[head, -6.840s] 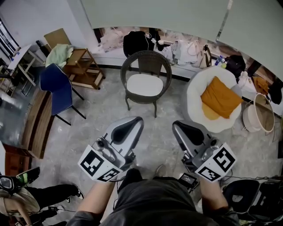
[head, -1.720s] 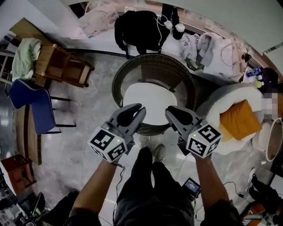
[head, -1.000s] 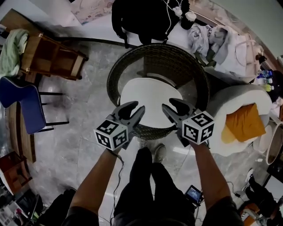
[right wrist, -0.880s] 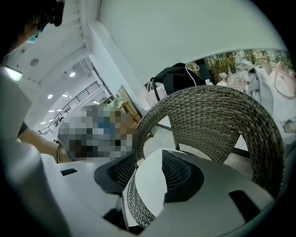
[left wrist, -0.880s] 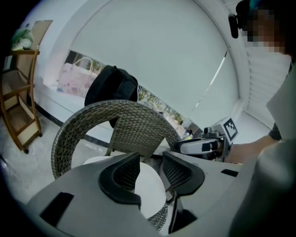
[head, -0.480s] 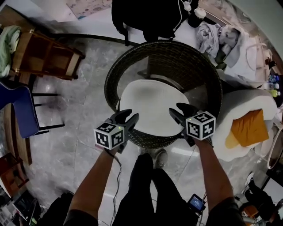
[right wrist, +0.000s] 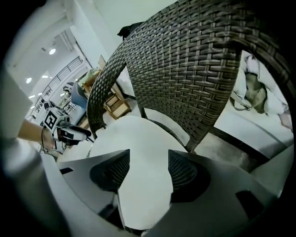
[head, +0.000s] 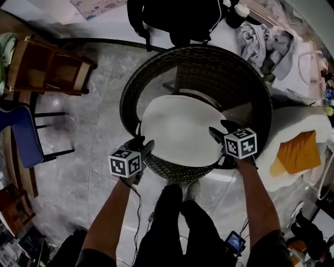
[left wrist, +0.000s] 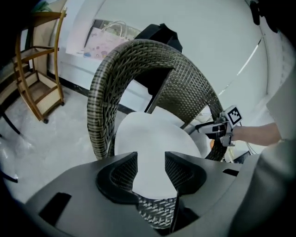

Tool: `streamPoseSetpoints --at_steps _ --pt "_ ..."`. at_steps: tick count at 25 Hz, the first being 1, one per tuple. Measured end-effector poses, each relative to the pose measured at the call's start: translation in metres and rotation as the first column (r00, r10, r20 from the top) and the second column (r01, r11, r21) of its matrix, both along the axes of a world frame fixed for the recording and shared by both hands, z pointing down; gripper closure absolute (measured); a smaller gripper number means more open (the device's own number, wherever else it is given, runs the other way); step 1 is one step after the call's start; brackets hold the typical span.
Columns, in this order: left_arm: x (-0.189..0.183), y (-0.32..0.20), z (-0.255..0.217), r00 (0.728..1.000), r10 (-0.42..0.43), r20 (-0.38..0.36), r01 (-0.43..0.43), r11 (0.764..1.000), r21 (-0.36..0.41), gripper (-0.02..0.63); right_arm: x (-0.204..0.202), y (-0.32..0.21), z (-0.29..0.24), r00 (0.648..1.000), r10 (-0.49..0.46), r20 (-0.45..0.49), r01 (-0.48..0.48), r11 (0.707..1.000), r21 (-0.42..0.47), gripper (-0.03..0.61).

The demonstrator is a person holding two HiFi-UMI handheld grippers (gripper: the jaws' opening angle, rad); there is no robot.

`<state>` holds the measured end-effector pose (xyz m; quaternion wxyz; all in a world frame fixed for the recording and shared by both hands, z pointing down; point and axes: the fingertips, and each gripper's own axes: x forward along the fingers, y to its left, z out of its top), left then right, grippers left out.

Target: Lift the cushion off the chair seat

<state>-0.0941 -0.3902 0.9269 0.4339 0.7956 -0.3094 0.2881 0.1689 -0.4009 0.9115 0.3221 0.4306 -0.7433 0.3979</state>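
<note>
A white cushion lies flat on the seat of a round dark wicker chair. My left gripper hangs at the cushion's front left edge, and its jaws are opening. In the left gripper view the cushion shows through the gap of the gripper, with no pad pressing on it. My right gripper is at the cushion's right edge, its jaws also opening. In the right gripper view the cushion fills the gap of that gripper, untouched.
The wicker backrest curves round the far side of the seat. A wooden rack and a blue chair stand at the left. At the right is a white round seat with an orange cushion. A black bag lies behind.
Both grippers have sunk toward the chair and spread apart to the cushion's left and right edges. Their jaws stand wider than before.
</note>
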Motion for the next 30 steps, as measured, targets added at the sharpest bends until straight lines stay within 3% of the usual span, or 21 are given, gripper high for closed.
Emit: streamPoseSetpoints --at_steps 7,16,23,30 --pt "-0.018 0.009 0.031 0.994 -0.026 0.108 0.033 0.998 -0.060 0.393 0.026 -0.006 0.034 0.982 -0.018 -0.186 0.010 0.999 -0.042 0.327" --pt "-0.021 0.017 0.053 0.987 -0.042 0.157 0.064 0.988 -0.139 0.387 0.043 -0.003 0.072 0.960 -0.012 -0.280 -0.027 0.991 -0.133 0.314" --pt "-0.023 0.015 0.060 0.981 -0.066 0.180 0.097 0.981 -0.168 0.397 0.056 -0.009 0.090 0.951 -0.006 -0.309 -0.053 0.982 -0.182 0.304" --pt "-0.023 0.014 0.063 0.971 -0.080 0.226 0.124 0.974 -0.188 0.419 0.053 -0.009 0.103 0.976 -0.013 -0.219 -0.049 0.960 -0.277 0.296"
